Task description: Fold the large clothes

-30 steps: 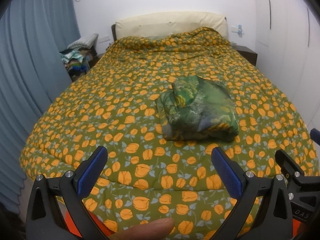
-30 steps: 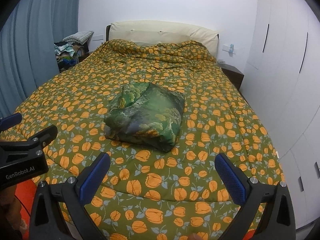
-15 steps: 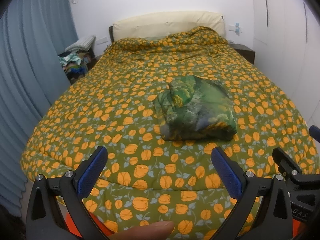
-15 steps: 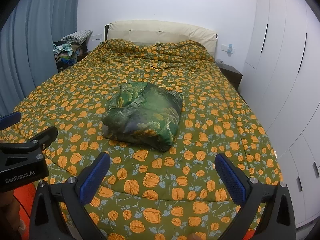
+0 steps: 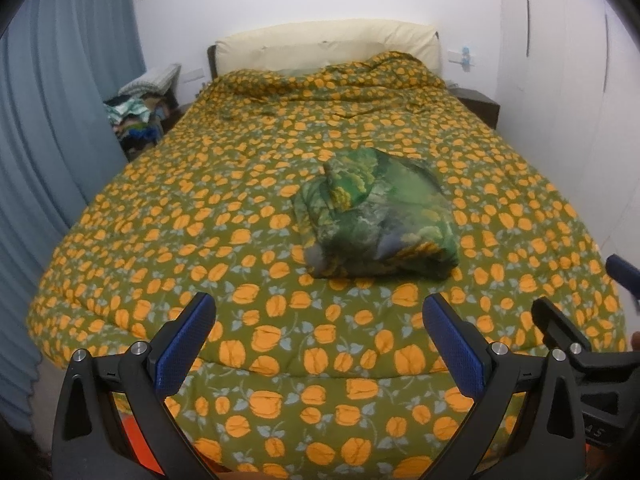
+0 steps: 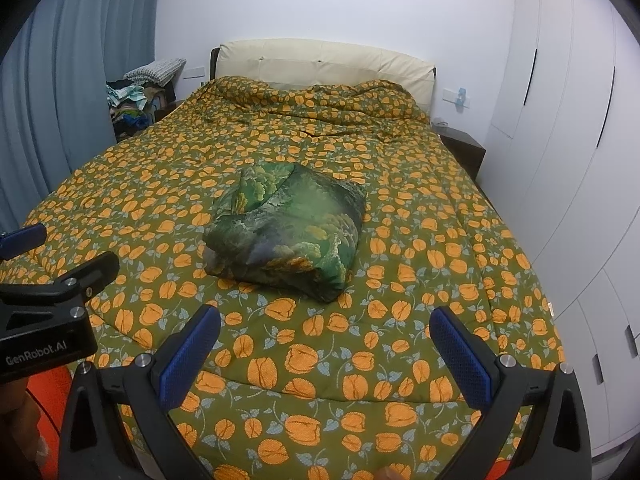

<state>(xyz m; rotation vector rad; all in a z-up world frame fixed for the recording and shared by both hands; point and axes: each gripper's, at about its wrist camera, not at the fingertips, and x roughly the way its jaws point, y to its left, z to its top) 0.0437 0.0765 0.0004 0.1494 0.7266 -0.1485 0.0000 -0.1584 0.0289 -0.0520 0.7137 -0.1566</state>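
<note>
A green patterned garment [image 5: 376, 220] lies folded into a thick bundle in the middle of the bed; it also shows in the right wrist view [image 6: 288, 232]. My left gripper [image 5: 320, 344] is open and empty, held back over the foot of the bed, well short of the bundle. My right gripper [image 6: 324, 352] is open and empty too, also over the foot of the bed. Each gripper shows at the edge of the other's view: the right one in the left wrist view [image 5: 580, 344], the left one in the right wrist view [image 6: 56, 280].
The bed carries an olive quilt with orange flowers [image 6: 400, 320] and a cream headboard [image 6: 320, 64]. Blue curtains [image 5: 48, 140] hang on the left. A pile of clothes [image 6: 132, 104] sits beside the bed head. White wardrobes [image 6: 580, 160] and a dark nightstand [image 6: 464, 148] stand on the right.
Both grippers have drawn back a little from the bed, so the folded bundle looks slightly farther away. The bundle itself has not moved.
</note>
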